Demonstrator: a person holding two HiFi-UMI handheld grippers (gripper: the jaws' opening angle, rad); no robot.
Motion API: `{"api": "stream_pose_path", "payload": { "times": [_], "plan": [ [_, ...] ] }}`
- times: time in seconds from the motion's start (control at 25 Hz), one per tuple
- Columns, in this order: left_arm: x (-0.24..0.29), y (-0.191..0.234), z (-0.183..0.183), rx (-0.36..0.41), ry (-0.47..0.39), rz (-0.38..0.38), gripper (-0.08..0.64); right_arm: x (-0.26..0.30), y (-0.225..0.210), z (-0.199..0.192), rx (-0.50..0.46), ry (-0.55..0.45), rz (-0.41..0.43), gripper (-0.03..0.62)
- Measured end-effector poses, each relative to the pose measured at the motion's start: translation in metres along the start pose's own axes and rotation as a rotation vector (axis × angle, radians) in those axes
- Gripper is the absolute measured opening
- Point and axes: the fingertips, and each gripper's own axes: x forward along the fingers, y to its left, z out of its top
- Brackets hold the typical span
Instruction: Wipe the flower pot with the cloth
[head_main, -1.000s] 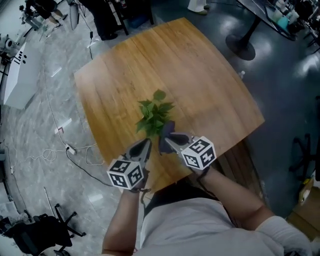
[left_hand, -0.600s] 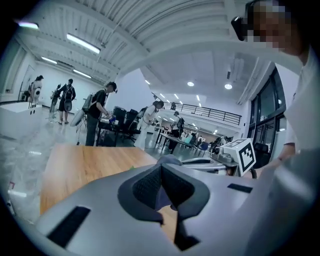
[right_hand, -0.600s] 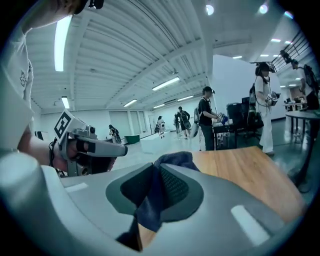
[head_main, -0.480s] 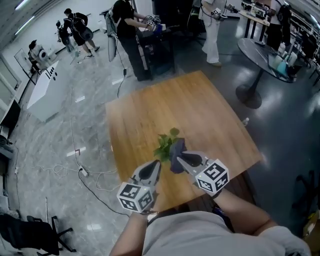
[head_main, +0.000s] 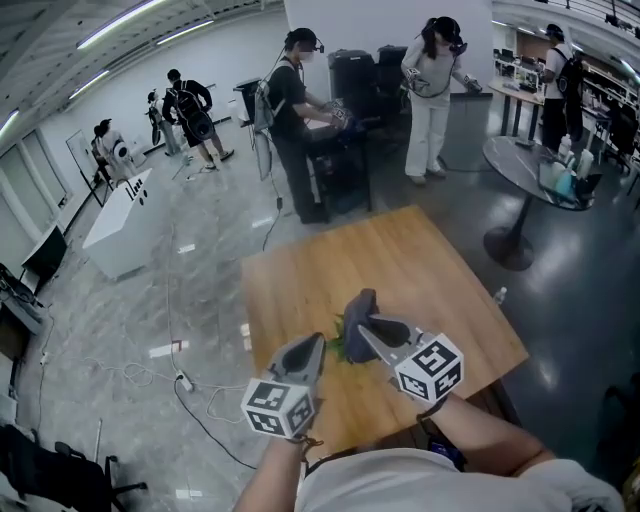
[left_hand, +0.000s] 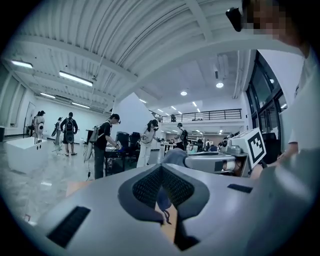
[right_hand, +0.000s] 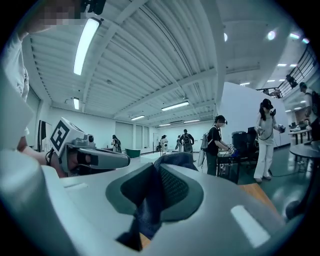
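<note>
Currently the right gripper (head_main: 364, 320) is clenching a dark blue cloth (head_main: 358, 303). In the right gripper view the cloth is running lengthwise between the two ribbed pads, bulging out past the jaw tips and trailing down behind them. From the head view its bunched end is pointing away from the person, toward the far edge of the wooden table (head_main: 420, 260). The left gripper (left_hand: 161, 169) is closing its jaws on each other, with the pads meeting at the tips. Whether anything thin is pinched there cannot be told. Both grippers are hovering side by side over the table's near edge. Green leaves (head_main: 337, 347) are peeking out between them, just beside the cloth, while the flower pot itself is lying hidden beneath the grippers. A cube (head_main: 430, 368) on each gripper is showing black-and-white square markers. Beyond the table's far edge, people (head_main: 295, 110) are standing at workbenches.
</note>
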Motion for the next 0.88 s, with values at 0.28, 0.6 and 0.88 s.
{"api": "stream_pose_path", "payload": {
  "times": [0.28, 0.6, 0.88],
  "plan": [
    [-0.01, -0.005, 0.018, 0.022, -0.021, 0.0, 0.006, 0.001, 0.013, 0.015, -0.006, -0.011, 0.013, 0.043],
    [-0.015, -0.003, 0.025, 0.023, -0.028, 0.011, 0.006, 0.002, 0.014, 0.022, 0.002, -0.019, -0.009, 0.043],
    [-0.017, -0.001, 0.026, 0.017, -0.03, 0.022, 0.006, 0.002, 0.017, 0.018, 0.01, -0.012, -0.024, 0.043]
  ]
}}
